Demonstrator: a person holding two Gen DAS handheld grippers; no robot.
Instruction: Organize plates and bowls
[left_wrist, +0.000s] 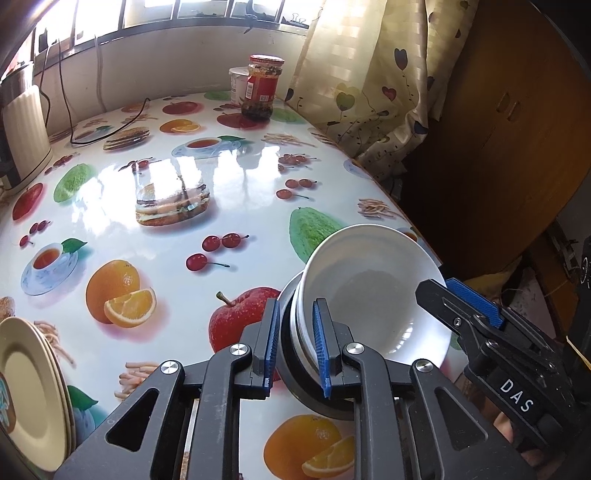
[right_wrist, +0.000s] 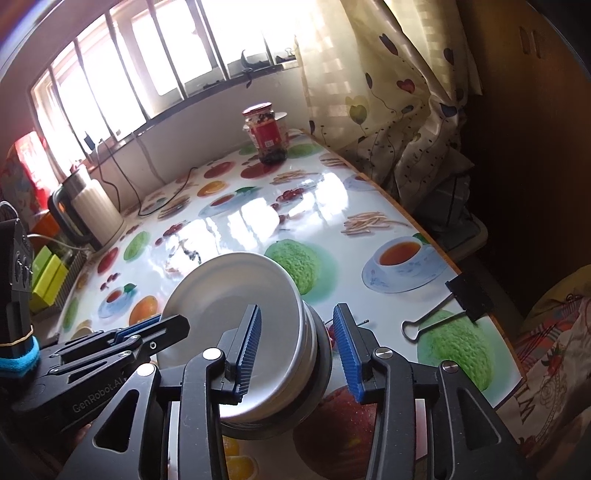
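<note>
A stack of nested bowls sits tilted near the table's right edge: a white bowl (left_wrist: 373, 288) on top, a dark-rimmed metal bowl (left_wrist: 291, 384) outermost. My left gripper (left_wrist: 295, 345) is shut on the stack's near rim, one pad inside the white bowl and one outside the dark one. My right gripper (right_wrist: 299, 349) clamps the opposite rim of the white bowl (right_wrist: 229, 295) and dark bowl (right_wrist: 321, 362) the same way. Each view shows the other gripper across the bowl. Cream plates (left_wrist: 29, 387) lie stacked at the lower left.
The fruit-print table (left_wrist: 177, 229) is glossy. At the far end stand a red-lidded jar (left_wrist: 262, 88) and a white tub (left_wrist: 238, 85). A kettle (right_wrist: 92, 210) with its cable is at the left. A binder clip (right_wrist: 454, 306) is clipped on the right edge, beside a curtain (right_wrist: 388, 103).
</note>
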